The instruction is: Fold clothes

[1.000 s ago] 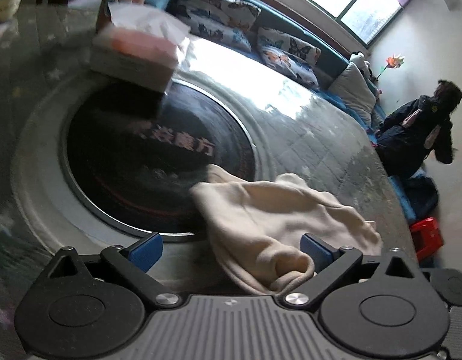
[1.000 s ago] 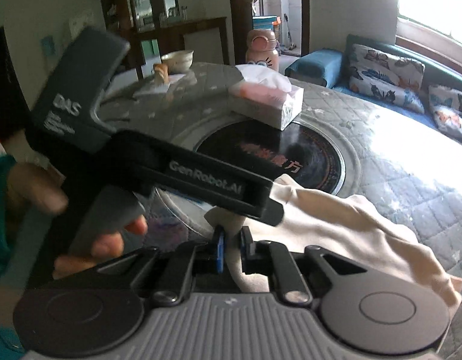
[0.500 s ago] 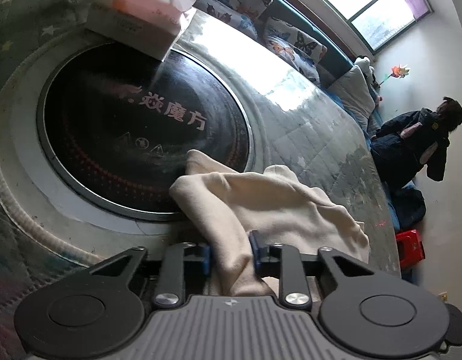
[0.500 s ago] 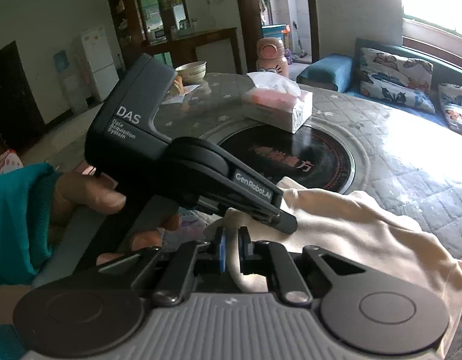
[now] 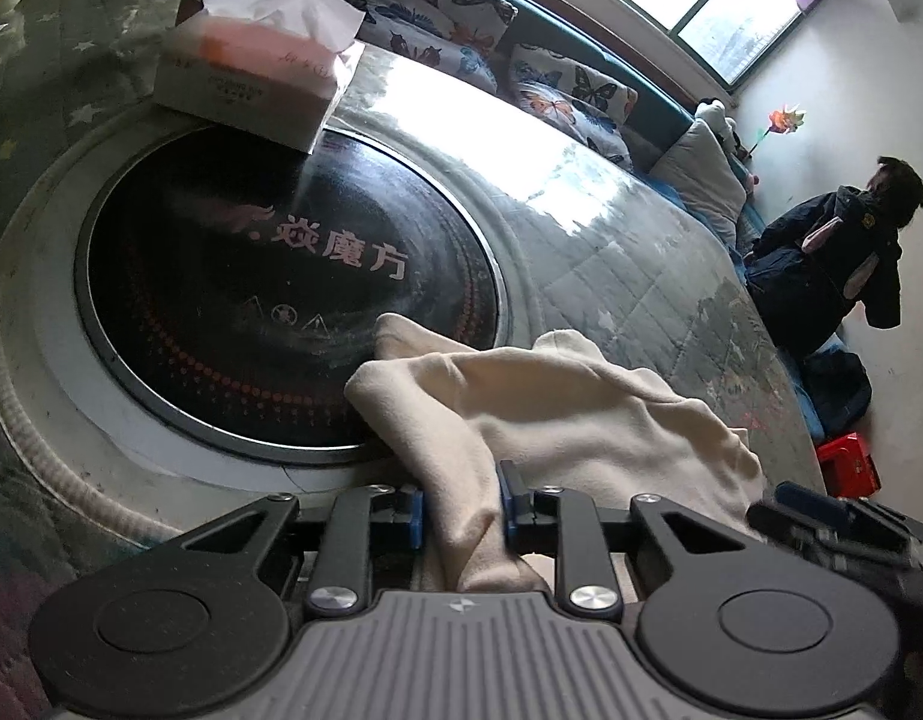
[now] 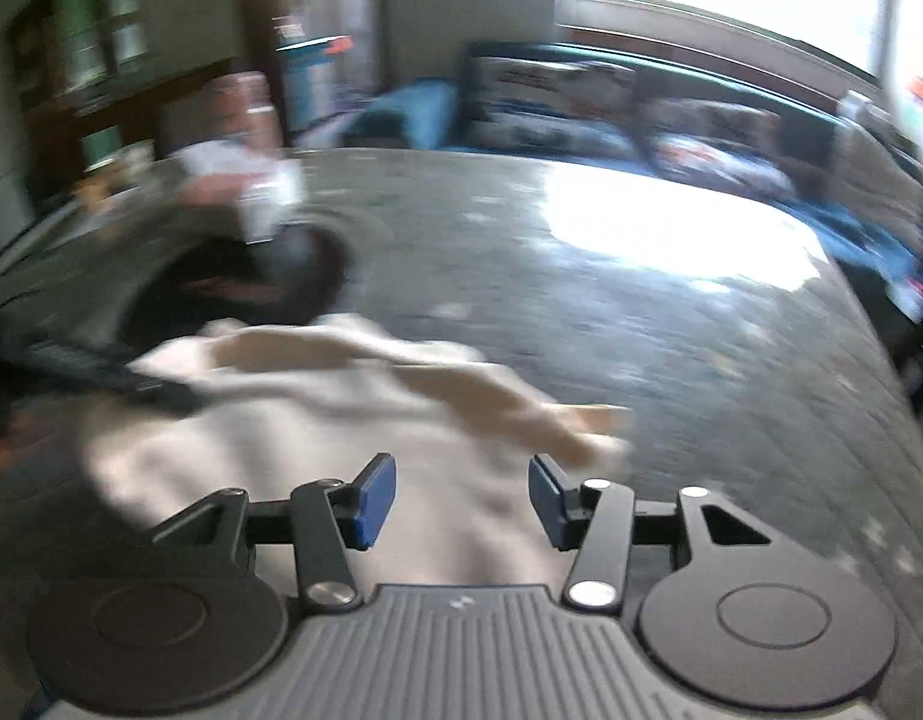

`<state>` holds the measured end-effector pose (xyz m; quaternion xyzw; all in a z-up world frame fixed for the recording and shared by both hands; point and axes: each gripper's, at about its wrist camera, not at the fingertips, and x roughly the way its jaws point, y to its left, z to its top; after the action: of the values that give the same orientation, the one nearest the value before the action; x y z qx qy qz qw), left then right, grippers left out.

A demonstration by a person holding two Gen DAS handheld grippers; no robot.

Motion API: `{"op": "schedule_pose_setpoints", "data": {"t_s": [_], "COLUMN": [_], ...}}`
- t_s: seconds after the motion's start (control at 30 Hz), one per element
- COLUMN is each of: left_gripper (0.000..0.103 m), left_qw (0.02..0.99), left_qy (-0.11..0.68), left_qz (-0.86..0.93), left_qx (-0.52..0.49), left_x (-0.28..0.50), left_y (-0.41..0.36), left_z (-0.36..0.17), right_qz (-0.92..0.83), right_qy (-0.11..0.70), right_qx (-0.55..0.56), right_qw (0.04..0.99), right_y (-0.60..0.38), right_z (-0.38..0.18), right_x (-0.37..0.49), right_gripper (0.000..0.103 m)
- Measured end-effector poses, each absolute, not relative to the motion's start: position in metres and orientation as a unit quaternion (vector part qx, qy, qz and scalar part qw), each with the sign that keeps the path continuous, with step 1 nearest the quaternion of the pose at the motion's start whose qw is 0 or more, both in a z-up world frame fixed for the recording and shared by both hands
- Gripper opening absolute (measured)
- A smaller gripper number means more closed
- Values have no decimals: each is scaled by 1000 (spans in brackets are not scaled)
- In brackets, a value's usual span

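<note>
Since the earlier frames, the left gripper (image 5: 461, 504) has closed on a fold of the one cream garment (image 5: 557, 414), and the right gripper (image 6: 461, 498) has let go of the cloth and swung away to the right.

Left wrist view: two blue pads are pinching a bunched ridge of the garment, which is lying on the table (image 5: 629, 276) beside one black round hob (image 5: 269, 300). One tissue box (image 5: 251, 84) is sitting behind it.

Right wrist view, blurred: the jaws have just been opening and are standing apart over the garment (image 6: 293, 420), gripping nothing.
</note>
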<state>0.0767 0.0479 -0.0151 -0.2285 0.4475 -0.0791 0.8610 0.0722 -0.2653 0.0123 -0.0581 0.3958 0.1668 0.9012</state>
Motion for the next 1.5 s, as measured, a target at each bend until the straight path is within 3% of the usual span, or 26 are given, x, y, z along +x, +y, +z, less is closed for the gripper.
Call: {"op": "schedule_pose_setpoints", "data": {"t_s": [0.1, 0.37, 0.43, 0.5, 0.6, 1.07, 1.5], "left_gripper": [25, 25, 25, 25, 24, 21, 21], "left_qw": [864, 869, 869, 871, 877, 897, 893], "left_qy": [444, 441, 443, 442, 438, 410, 412], "left_qz": [-81, -93, -94, -94, -94, -129, -166], "left_qx": [-221, -205, -200, -191, -175, -103, -74], "left_x": [77, 77, 78, 79, 77, 90, 145], "left_y": [47, 46, 46, 45, 44, -8, -98], "left_z": [-16, -17, -16, -15, -11, 36, 48], "right_qz": [133, 138, 145, 159, 161, 173, 105], "right_qy": [410, 426, 423, 423, 422, 354, 332], "right_qx": [-34, -6, -11, -4, 4, -25, -29], "right_qw": [902, 894, 895, 892, 892, 919, 937], "right_y": [-285, -286, -278, -274, -272, -293, -368], "right_z": [1, -26, -26, -22, -17, 48, 63], "right_x": [86, 97, 95, 93, 89, 71, 106], "right_gripper": [62, 62, 52, 24, 19, 16, 16]}}
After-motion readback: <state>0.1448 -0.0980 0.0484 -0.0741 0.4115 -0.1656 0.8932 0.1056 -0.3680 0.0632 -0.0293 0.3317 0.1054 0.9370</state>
